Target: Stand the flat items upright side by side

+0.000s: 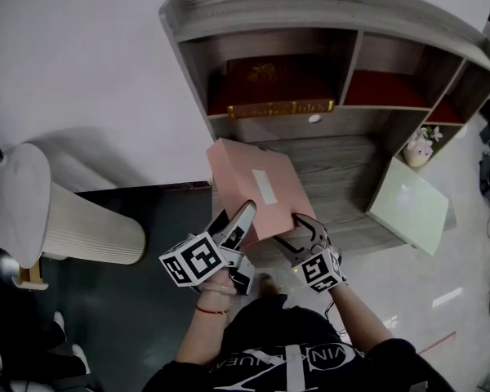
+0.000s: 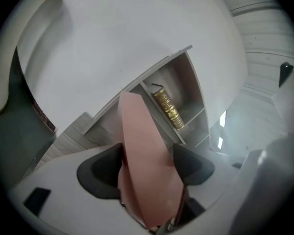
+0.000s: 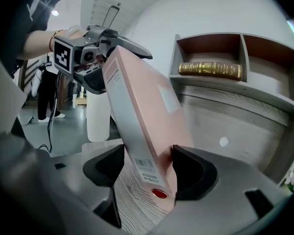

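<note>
**Two-Gripper Hold on Pink Box, Over Desk**

1. Pose. Both my forearms reached fwd from the bottom of the head view, side by side, toward the shelf unit (image 1: pixel 310 6). My L gripper (image 1: pixel 242 219) held the near-left edge of the pink box (image 1: pixel 245 170), and my R gripper (image 1: pixel 299 227) held its near-right corner. Both were clenched on the box: each gripper view showed the box filling the gap w/ the pads against its faces. A red cord (image 1: pixel 212 309) circled my L wrist. The L gripper was rolled well over, so in its view the shelf unit ran diagonally. The R gripper sat nearer level.

2. Box pos. The box was tilted over the wood desk (image 1: pixel 343 170) in front of the shelf unit. The end in my L gripper was higher than the corner in my R gripper. I could not tell whether the low corner touched the desk.

3. View differences.
   - Head view only: a pale green flat item (image 1: pixel 408 207) at the desk's right end, and a white ribbed cylinder (image 1: pixel 82 223) left of the desk.
   - R gripper view only: the box's narrow grey side w/ a barcode label (image 3: pixel 146 162) and a red dot (image 3: pixel 160 194), plus the L gripper on the box's upper end.
   - L gripper view: the box edge-on.
   - All three views: a gold-lettered book (image 1: pixel 269 84) lying flat in the left shelf compt.
</note>
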